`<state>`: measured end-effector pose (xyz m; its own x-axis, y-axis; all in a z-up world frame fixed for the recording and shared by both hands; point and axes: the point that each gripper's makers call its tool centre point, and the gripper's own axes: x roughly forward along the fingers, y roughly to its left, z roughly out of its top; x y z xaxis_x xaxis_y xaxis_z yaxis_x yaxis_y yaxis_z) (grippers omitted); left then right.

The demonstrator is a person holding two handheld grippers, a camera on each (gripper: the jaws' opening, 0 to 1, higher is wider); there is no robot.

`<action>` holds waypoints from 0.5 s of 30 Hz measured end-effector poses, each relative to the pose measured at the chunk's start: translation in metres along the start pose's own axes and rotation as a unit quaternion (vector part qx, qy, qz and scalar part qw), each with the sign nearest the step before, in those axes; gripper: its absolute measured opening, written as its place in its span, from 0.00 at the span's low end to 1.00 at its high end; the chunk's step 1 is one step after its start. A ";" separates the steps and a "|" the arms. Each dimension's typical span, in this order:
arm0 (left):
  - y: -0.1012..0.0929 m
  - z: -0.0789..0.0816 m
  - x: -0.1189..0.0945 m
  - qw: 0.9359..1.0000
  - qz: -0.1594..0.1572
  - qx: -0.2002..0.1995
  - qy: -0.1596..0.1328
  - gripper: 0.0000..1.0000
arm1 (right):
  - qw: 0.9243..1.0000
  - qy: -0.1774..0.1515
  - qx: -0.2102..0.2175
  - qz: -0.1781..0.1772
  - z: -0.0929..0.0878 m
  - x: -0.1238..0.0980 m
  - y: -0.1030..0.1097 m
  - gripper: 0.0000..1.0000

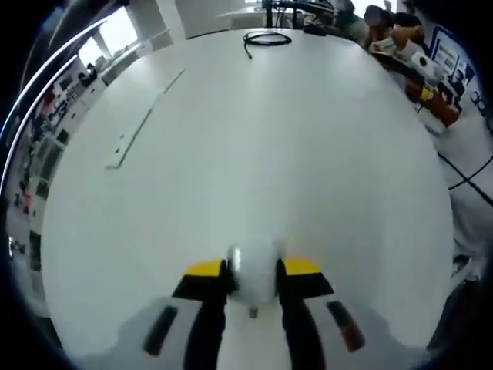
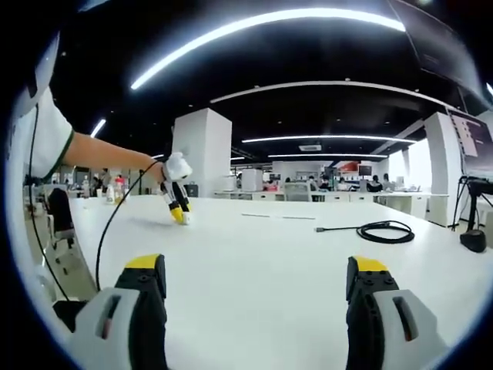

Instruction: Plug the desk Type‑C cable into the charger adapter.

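Bare table (image 1: 254, 154) lies open up to the coiled cable (image 1: 266, 38).

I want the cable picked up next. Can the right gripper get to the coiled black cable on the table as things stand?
Probably yes: the right gripper is open, and bare white table lies between it and the coiled cable.

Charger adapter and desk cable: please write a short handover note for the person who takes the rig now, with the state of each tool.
Left tool: shut on the white charger adapter, held low at the white table.
Right tool: open, holding nothing, above the same table.
The black Type-C cable lies coiled on the table, one end stretched out straight, untouched, far from both tools.
Done: adapter picked up.
Left: grip the cable's plug with the right tool, bring it to the adapter and push it in. The adapter's port is not clear to see.
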<state>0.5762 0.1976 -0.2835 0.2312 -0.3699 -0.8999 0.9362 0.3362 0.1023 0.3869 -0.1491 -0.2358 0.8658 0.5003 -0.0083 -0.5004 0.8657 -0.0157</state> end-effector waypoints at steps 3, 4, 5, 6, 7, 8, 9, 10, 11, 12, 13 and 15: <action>-0.021 0.005 -0.001 1.000 0.001 0.002 0.001 0.25 | 1.000 0.001 0.004 0.001 -0.001 0.000 0.000 0.99; -0.023 0.006 -0.001 1.000 0.000 0.002 0.001 0.25 | 1.000 0.001 0.004 0.000 -0.001 -0.001 0.000 0.99; -0.023 0.006 -0.001 1.000 -0.001 0.002 0.001 0.25 | 1.000 0.001 0.004 0.000 -0.001 -0.001 0.000 0.99; -0.023 0.006 -0.001 1.000 -0.001 0.002 0.001 0.25 | 1.000 0.001 0.004 0.000 -0.001 -0.001 0.000 0.99; -0.025 0.006 -0.001 1.000 -0.002 0.002 0.000 0.25 | 1.000 0.001 0.004 0.001 -0.001 0.000 0.001 0.99; -0.026 0.007 -0.001 1.000 -0.004 0.003 0.000 0.25 | 1.000 0.001 0.004 0.002 -0.001 0.000 0.002 0.99; -0.028 0.008 0.000 1.000 -0.005 0.004 0.000 0.25 | 1.000 0.002 0.004 0.003 -0.001 0.000 0.003 0.99; -0.030 0.009 0.000 1.000 -0.006 0.004 0.000 0.25 | 1.000 0.002 0.004 0.004 -0.002 0.000 0.004 0.99; -0.032 0.009 0.000 1.000 -0.008 0.005 0.000 0.25 | 1.000 0.002 0.004 0.005 -0.002 0.000 0.004 0.99; -0.035 0.009 0.000 1.000 -0.008 0.010 0.001 0.25 | 1.000 0.002 0.004 0.006 -0.002 0.000 0.004 0.99; -0.036 0.009 0.000 1.000 -0.010 0.017 0.001 0.25 | 1.000 0.002 0.004 0.006 -0.002 0.000 0.005 0.99; -0.040 0.009 -0.001 1.000 -0.014 0.021 0.001 0.25 | 1.000 0.003 0.004 0.008 -0.003 0.000 0.005 0.98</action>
<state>0.5413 0.1768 -0.2829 0.2047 -0.3759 -0.9038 0.9524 0.2894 0.0954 0.3844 -0.1447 -0.2385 0.8579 0.5136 -0.0154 -0.5137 0.8579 -0.0077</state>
